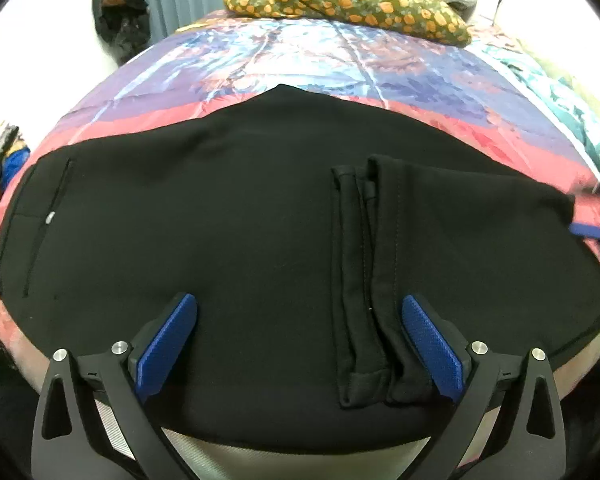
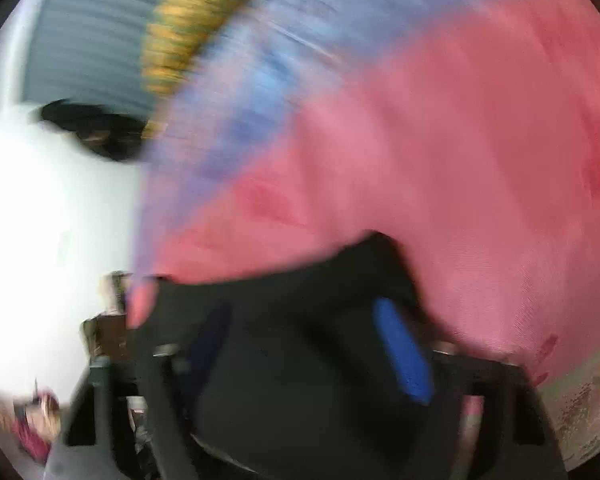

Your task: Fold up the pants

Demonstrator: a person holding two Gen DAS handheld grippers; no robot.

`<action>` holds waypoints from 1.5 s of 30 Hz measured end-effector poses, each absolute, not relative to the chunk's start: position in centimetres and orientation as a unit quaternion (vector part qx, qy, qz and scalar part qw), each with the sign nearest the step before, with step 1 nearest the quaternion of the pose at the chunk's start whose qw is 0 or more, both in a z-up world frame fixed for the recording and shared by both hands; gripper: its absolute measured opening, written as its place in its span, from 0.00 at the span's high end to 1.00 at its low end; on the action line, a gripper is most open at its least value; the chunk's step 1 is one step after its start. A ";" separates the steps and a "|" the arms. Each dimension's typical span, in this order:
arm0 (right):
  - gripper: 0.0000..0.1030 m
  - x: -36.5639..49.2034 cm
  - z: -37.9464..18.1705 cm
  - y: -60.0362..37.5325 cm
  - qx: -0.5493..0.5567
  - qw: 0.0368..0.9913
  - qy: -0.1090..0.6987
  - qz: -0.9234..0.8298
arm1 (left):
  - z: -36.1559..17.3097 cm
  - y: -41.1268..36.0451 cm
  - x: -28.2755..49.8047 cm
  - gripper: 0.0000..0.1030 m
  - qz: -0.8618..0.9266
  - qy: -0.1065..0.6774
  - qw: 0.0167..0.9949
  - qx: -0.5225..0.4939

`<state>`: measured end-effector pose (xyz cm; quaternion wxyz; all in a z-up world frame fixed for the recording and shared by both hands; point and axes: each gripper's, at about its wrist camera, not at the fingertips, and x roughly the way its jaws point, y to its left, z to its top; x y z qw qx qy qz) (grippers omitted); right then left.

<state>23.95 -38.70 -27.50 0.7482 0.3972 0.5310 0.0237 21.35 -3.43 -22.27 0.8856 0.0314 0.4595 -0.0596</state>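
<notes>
Left wrist view | pants folded once, hems mid-bed, further fold left | left gripper jaws spread, empty | right gripper: blurred, fabric between jaws, grip unclear

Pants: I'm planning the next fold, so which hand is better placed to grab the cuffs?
Probably left. The left gripper is wide open over the pants, with the cuffs between its fingers. The right gripper sits blurred at the far edge.
</notes>
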 end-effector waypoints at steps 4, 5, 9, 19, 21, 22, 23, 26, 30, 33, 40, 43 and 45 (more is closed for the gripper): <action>0.58 21.7 -26.3 -40.5 0.448 0.756 0.476 0.027 | -22.3 -3.3 21.2 0.01 -0.063 0.456 0.887 0.031; 0.58 20.9 -25.1 -40.4 0.440 0.767 0.465 0.036 | -22.3 -3.3 21.2 0.00 -0.063 0.456 0.887 0.031; 0.58 16.2 -22.2 -37.0 0.414 0.784 0.449 0.110 | -22.3 -3.5 21.4 0.00 -0.061 0.461 0.885 0.028; 0.69 12.7 -21.2 -31.6 0.253 0.859 0.442 0.057 | -22.3 -3.3 21.4 0.00 -0.066 0.457 0.887 0.026; 0.69 15.3 -19.1 -31.0 0.182 0.877 0.443 0.036 | -22.3 -3.4 21.3 0.00 -0.063 0.455 0.888 0.026; 0.69 16.4 -18.6 -31.1 0.167 0.878 0.447 0.031 | -22.4 -3.5 21.3 0.00 -0.063 0.454 0.888 0.027; 0.69 18.7 -18.4 -30.9 0.134 0.877 0.462 0.022 | -22.4 -3.5 21.2 0.00 -0.064 0.453 0.889 0.027; 0.69 23.6 -20.1 -30.8 0.067 0.860 0.506 -0.009 | -22.4 -3.3 21.2 0.00 -0.069 0.450 0.890 0.027; 0.68 25.1 -24.8 -32.4 0.050 0.820 0.570 -0.025 | -22.5 -3.1 21.0 0.01 -0.078 0.448 0.890 0.028; 0.66 23.7 -22.9 -32.8 0.069 0.840 0.537 -0.021 | -22.5 -3.0 21.0 0.00 -0.080 0.448 0.890 0.027; 0.65 14.5 -20.2 -31.0 0.055 0.880 0.472 -0.019 | -22.5 -3.3 21.1 0.00 -0.075 0.452 0.889 0.026; 0.64 13.3 -24.6 -31.9 0.095 0.847 0.520 -0.047 | -22.4 -3.3 21.1 0.00 -0.075 0.450 0.889 0.028; 0.64 12.4 -22.8 -32.6 0.129 0.860 0.490 -0.058 | -22.3 -3.2 21.1 0.00 -0.077 0.449 0.890 0.027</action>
